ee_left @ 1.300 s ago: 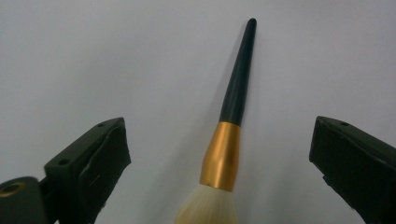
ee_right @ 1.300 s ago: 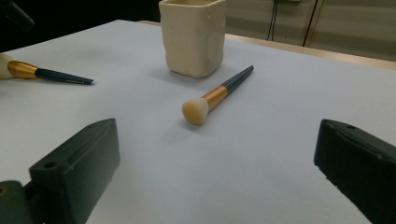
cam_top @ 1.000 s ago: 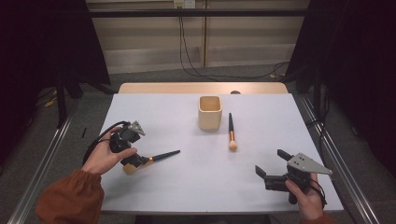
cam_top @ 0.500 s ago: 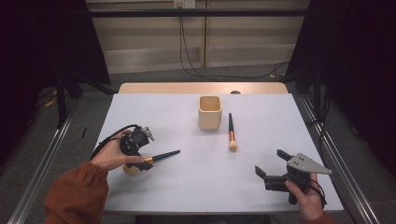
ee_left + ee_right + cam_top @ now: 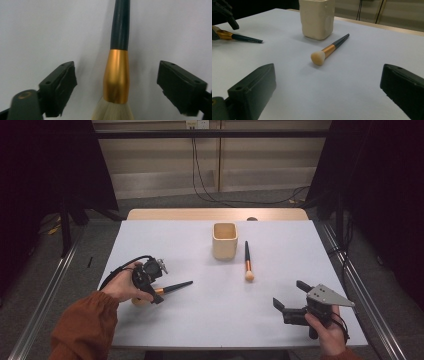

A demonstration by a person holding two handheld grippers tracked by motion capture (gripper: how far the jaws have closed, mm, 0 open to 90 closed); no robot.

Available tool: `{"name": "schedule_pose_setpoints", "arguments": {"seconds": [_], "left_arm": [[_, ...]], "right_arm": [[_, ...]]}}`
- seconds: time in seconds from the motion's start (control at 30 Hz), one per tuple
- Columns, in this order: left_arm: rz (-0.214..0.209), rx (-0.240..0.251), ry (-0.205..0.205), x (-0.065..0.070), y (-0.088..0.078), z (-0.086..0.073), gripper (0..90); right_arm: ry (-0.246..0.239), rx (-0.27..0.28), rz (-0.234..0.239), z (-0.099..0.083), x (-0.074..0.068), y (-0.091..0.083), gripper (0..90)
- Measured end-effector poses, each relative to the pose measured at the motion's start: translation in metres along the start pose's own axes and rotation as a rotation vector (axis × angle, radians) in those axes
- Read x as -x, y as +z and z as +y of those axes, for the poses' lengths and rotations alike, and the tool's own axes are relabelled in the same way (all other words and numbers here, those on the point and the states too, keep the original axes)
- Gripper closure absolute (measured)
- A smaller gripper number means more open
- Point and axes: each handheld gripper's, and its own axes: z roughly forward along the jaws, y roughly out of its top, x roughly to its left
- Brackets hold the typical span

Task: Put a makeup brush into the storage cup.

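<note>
White tabletop (image 5: 210, 320) fills my working area, with a wooden strip along its far edge and dark curtains and cables on the floor beyond. Near the left edge, toward the near side, my left gripper (image 5: 152, 295) is down over the large brush (image 5: 167, 288), which lies flat with its pale bristles toward my hand and its dark handle pointing at the table's middle. In the left gripper view the gold ferrule (image 5: 116, 75) lies between the two black jaws with clear white table showing on each side; the jaws have just been closing in but the pads do not yet press on it. My right gripper (image 5: 295, 302) sits near the near right corner, jaws spread wide with nothing between them. Toward the far edge at the middle stands a cream cup (image 5: 224, 240), upright. Just beside it on its right lies a second brush (image 5: 247, 261), handle toward the far edge, bristle end toward me, apart from the cup.
</note>
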Motion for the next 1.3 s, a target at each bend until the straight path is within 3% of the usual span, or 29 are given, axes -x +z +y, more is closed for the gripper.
{"name": "schedule_pose_setpoints", "arguments": {"seconds": [0.13, 0.33, 0.4, 0.5, 0.53, 0.6, 0.67, 0.9, 1.0, 1.13, 1.3], "left_arm": [[-0.001, -0.024, 0.006, -0.0006, 0.0019, -0.0007, 25.5], [-0.014, -0.021, -0.001, -0.0029, -0.0019, -0.0048, 31.5], [-0.023, -0.040, 0.009, -0.0019, 0.0011, -0.0046, 36.4], [-0.015, -0.064, 0.012, -0.0027, 0.0030, -0.0037, 36.6], [-0.016, -0.064, 0.015, -0.0037, 0.0032, -0.0039, 43.7], [-0.025, -0.054, 0.004, -0.0054, 0.0035, -0.0037, 44.5], [-0.042, -0.077, 0.026, -0.0041, 0.0059, -0.0020, 45.8], [-0.033, -0.083, 0.010, -0.0082, 0.0054, -0.0009, 56.3], [-0.010, -0.094, 0.036, -0.0043, 0.0062, -0.0006, 58.7], [-0.012, -0.107, 0.032, -0.0055, 0.0061, 0.0003, 65.8], [-0.006, -0.117, 0.059, -0.0041, 0.0071, 0.0018, 66.4]], "right_arm": [[-0.001, -0.001, -0.002, -0.0001, -0.0001, -0.0003, 0.0], [0.002, -0.002, -0.001, -0.0002, -0.0004, -0.0001, 0.0], [-0.001, -0.004, -0.001, -0.0002, -0.0006, 0.0003, 0.0], [-0.002, -0.006, 0.001, -0.0002, -0.0008, 0.0005, 0.0], [-0.001, -0.006, 0.000, -0.0003, -0.0009, 0.0006, 0.0], [-0.003, -0.009, 0.002, -0.0004, -0.0009, 0.0007, 0.0], [-0.003, -0.009, 0.001, -0.0004, -0.0008, 0.0010, 0.0], [-0.003, -0.010, 0.002, -0.0005, -0.0012, 0.0009, 0.0], [-0.002, -0.012, 0.001, -0.0006, -0.0009, 0.0010, 0.0], [-0.004, -0.013, 0.002, -0.0007, -0.0012, 0.0011, 0.0], [0.002, -0.017, -0.001, -0.0011, -0.0015, 0.0015, 0.0]]}}
